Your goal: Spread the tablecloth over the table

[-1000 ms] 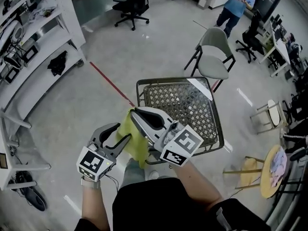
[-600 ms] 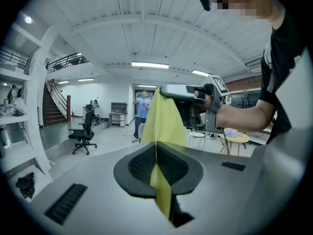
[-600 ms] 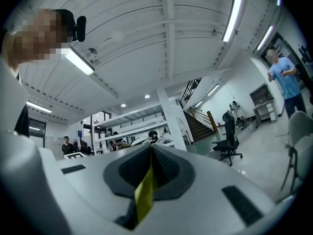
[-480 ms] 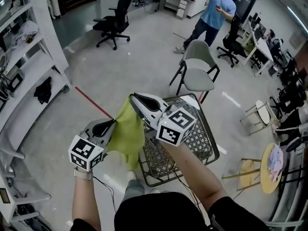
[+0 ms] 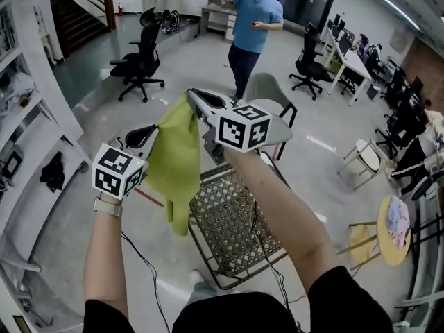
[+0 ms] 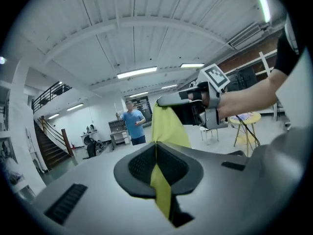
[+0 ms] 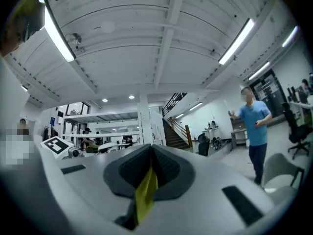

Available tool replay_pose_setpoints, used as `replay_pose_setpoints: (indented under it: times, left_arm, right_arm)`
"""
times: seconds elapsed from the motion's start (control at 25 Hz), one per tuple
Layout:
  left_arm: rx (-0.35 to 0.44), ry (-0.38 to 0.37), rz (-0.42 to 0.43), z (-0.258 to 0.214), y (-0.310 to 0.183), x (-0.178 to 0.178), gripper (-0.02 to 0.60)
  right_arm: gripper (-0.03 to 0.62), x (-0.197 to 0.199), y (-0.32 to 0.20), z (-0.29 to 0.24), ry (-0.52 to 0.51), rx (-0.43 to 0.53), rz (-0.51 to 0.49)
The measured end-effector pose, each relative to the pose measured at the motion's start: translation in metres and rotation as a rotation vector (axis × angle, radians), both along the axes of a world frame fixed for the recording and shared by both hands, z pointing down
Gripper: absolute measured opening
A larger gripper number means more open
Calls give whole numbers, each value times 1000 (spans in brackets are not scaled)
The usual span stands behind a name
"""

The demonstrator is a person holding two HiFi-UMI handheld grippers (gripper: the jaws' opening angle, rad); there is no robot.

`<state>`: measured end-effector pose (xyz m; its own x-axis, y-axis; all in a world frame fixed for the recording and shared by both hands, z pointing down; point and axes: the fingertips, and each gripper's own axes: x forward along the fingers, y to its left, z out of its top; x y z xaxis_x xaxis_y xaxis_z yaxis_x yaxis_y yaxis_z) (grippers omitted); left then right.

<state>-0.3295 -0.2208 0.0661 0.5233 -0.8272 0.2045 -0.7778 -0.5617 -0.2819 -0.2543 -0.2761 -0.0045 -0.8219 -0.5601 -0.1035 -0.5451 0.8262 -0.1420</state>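
Jaws of left gripper and right gripper pinch shut on the tablecloth's upper edge; table at 6 o'clock, open floor around.

We are in a large open hall, part lab and part office. The polished grey floor has a red line marked across it. White shelving racks loaded with gear run along its left edge, and a staircase rises at the far left corner. Black swivel chairs stand about, and rows of desks with screens fill the right side. A person in a blue shirt stands behind a grey chair. Near us we see a wire-mesh table, with a small round table and a stool to its right. Overhead, the ribbed white ceiling carries strip lights.
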Motion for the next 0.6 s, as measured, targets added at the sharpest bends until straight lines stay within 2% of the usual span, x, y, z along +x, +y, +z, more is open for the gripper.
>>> replay_pose_setpoints:
  times: [0.28, 0.44, 0.6]
  left_arm:
    - [102, 35, 45, -73, -68, 37, 15]
    - [119, 43, 94, -91, -97, 68, 15]
    - [117, 63, 135, -91, -114, 104, 15]
  right_arm:
    - [15, 40, -57, -75, -9, 111, 151]
    - [15, 71, -80, -94, 0, 144, 228]
    - [15, 109, -92, -91, 17, 159, 290]
